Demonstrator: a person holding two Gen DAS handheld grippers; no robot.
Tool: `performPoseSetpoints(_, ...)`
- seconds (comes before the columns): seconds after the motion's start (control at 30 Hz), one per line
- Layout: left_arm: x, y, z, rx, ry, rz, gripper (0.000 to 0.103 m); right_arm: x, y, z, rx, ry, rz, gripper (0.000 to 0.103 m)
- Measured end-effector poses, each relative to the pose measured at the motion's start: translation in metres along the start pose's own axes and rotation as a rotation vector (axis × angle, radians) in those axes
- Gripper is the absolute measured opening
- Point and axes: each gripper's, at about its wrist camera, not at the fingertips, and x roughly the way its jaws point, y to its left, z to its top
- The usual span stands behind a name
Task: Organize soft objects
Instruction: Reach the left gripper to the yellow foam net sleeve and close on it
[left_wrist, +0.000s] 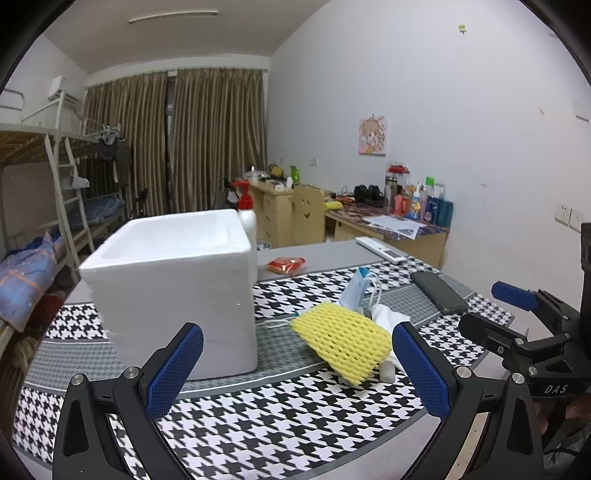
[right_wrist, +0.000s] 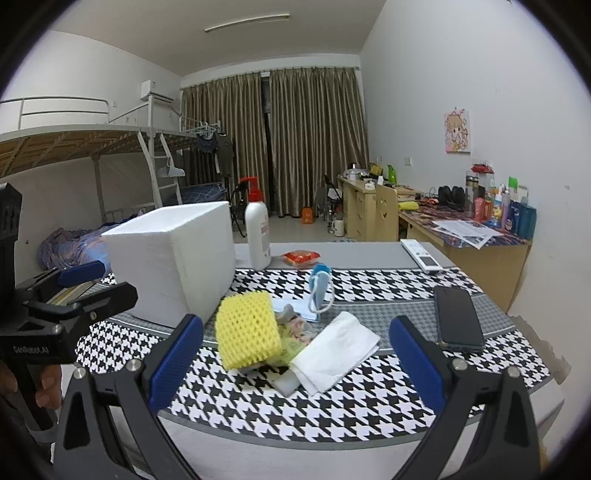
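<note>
Yellow foam net (right_wrist: 246, 330) lies on the houndstooth bench (right_wrist: 332, 398), leaning over a small pile with a white tissue (right_wrist: 338, 349) and face mask (right_wrist: 320, 286), just beside the white foam box (right_wrist: 173, 258). Left tongs (left_wrist: 297, 365) gape wide, empty; right tongs (right_wrist: 295, 358) likewise spread, holding nothing.

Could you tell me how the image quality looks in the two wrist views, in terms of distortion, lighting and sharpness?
Left wrist view: strong fisheye bending with dark corner vignette; the foam box looks overexposed, its near face slightly soft; the yellow foam net is sharp. Right wrist view: the same barrel curve bends the houndstooth mat; lighting is even and dim, shadows soft; the white tissue is crisp.
</note>
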Motion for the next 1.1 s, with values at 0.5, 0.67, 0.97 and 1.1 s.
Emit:
performPoseSetpoints(0.5,0.048,-0.016,-0.006,0.000,0.115,-0.033,0.102,0.035,-0.020,-0.010,0.034,0.087,-0.029,0.102)
performPoseSetpoints(0.67,0.068,-0.015,-0.011,-0.030,0.173,-0.055,0.102,0.046,-0.026,-0.014,0.048,0.116,-0.037,0.102)
performPoseSetpoints(0.97,0.098,-0.017,-0.019,-0.050,0.241,-0.057,0.092,0.065,-0.037,-0.022,0.065,0.170,-0.048,0.102)
performPoseSetpoints(1.1,0.109,-0.020,-0.023,-0.053,0.281,-0.079,0.084,0.072,-0.038,-0.023,0.066,0.186,-0.045,0.102)
